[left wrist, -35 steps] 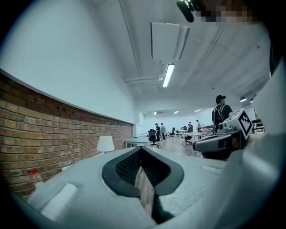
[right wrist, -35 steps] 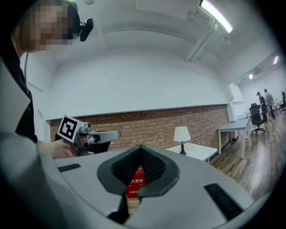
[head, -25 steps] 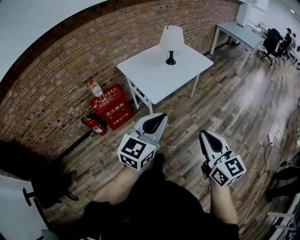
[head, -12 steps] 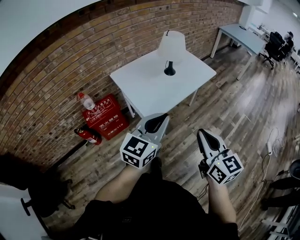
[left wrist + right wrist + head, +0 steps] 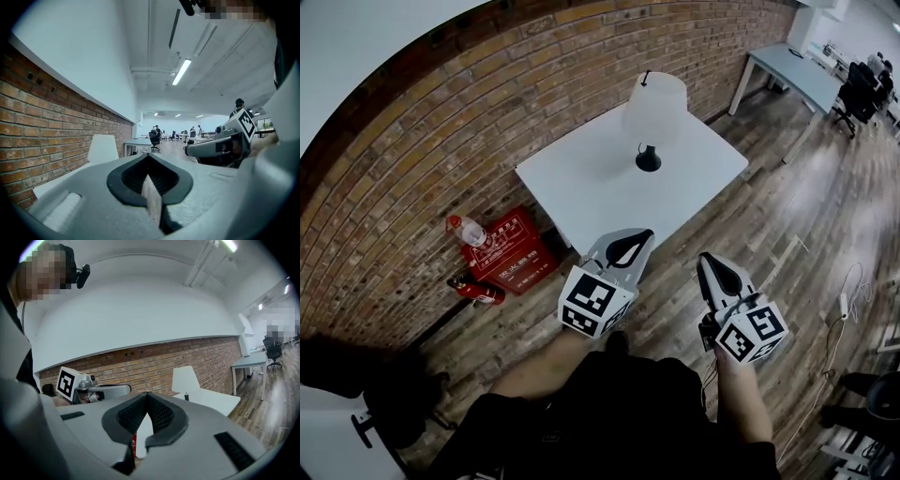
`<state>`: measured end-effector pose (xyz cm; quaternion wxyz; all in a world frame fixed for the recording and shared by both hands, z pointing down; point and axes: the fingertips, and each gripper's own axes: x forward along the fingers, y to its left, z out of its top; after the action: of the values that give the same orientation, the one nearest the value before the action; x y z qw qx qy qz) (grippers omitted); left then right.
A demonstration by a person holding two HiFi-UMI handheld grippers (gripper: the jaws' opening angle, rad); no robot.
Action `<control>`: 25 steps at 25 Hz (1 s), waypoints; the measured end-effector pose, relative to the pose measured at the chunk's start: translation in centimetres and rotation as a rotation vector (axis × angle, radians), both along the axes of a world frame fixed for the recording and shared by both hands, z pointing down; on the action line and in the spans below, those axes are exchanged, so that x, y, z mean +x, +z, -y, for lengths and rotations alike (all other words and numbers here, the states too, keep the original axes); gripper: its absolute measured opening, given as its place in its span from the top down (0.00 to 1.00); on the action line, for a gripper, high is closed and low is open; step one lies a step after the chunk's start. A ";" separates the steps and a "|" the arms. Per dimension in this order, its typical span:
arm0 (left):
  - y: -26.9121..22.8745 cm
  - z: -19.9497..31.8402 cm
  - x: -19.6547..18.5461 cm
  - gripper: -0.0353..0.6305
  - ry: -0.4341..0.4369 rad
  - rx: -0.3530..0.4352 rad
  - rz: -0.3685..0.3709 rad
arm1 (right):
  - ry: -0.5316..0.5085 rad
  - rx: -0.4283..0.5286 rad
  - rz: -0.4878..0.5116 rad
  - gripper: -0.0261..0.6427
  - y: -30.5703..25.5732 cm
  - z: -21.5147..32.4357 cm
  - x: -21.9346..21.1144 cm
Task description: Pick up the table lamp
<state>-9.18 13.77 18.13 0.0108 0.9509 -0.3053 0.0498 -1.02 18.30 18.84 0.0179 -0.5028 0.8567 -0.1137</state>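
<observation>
Head view: the table lamp stands upright on the far right part of the white table, its pale shade over a small black base, close to the brick wall. Compared with a second ago, the lamp and table look larger and lie nearer to me. The red fire-equipment box and the fire extinguisher beside it have slid further left along the wall. I carry both grippers in the same pose as then.

The lamp is still well beyond both of them, untouched, and falls between the lines they point along. My left gripper overlaps the table's near edge in the picture, with the lamp farther on and slightly to its right. My right gripper hangs over the wooden floor, with the lamp farther on and to its left.

In the left gripper view the shade shows to the left of my jaws, and in the right gripper view the lamp stands to the right of them. Both pairs of jaws are clenched together with nothing between them
</observation>
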 end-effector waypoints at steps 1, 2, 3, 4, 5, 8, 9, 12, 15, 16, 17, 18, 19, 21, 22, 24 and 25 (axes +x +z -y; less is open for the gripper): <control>0.1 1.0 0.3 0.94 0.002 -0.006 0.002 | -0.001 -0.009 0.001 0.95 0.2 1.0 -0.1; 0.2 1.9 0.5 0.94 0.004 -0.014 0.002 | -0.003 -0.020 0.000 0.95 0.5 1.8 -0.1; 0.4 2.7 0.7 0.94 0.004 -0.021 0.002 | -0.007 -0.029 0.000 0.95 0.8 2.6 -0.2; 0.7 3.6 0.8 0.94 0.002 -0.027 0.002 | -0.012 -0.036 0.001 0.95 1.1 3.4 -0.2; 0.9 4.5 1.0 0.94 -0.002 -0.033 0.002 | -0.017 -0.043 0.004 0.95 1.4 4.2 -0.2; 1.6 7.6 1.5 0.94 -0.030 -0.058 -0.008 | -0.030 -0.067 0.008 0.95 2.3 6.7 0.3; 1.7 8.5 1.8 0.94 -0.040 -0.065 -0.013 | -0.035 -0.073 0.008 0.95 2.6 7.5 0.6; 2.2 11.2 2.7 0.94 -0.069 -0.071 -0.018 | -0.057 -0.074 0.011 0.95 3.1 10.2 1.8; 3.1 13.9 3.8 0.94 -0.101 -0.075 0.001 | -0.076 -0.070 0.010 0.95 3.5 13.2 3.5; 3.4 14.9 4.3 0.94 -0.116 -0.076 0.006 | -0.082 -0.071 0.012 0.95 3.6 14.4 4.3; 3.6 15.9 4.8 0.94 -0.131 -0.077 0.008 | -0.087 -0.072 0.015 0.95 3.7 15.6 5.1; 3.9 17.0 5.4 0.94 -0.147 -0.079 0.011 | -0.092 -0.072 0.017 0.95 3.8 16.9 6.0; 4.1 18.0 6.0 0.94 -0.161 -0.082 0.017 | -0.097 -0.071 0.019 0.95 3.9 18.1 6.9; 4.9 19.7 7.4 0.94 -0.184 -0.091 0.046 | -0.106 -0.069 0.021 0.95 4.2 20.4 8.6; 5.3 20.4 8.1 0.94 -0.192 -0.097 0.059 | -0.110 -0.071 0.022 0.95 4.5 21.4 9.4; 6.1 21.9 9.2 0.94 -0.209 -0.115 0.069 | -0.121 -0.080 0.031 0.95 5.1 23.2 10.7; 6.5 22.6 9.7 0.94 -0.217 -0.125 0.070 | -0.129 -0.085 0.035 0.95 5.3 24.1 11.1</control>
<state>0.50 -8.80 24.62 0.0647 0.9073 -0.4031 0.1005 10.07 -5.79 24.17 0.0044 -0.4448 0.8813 -0.1596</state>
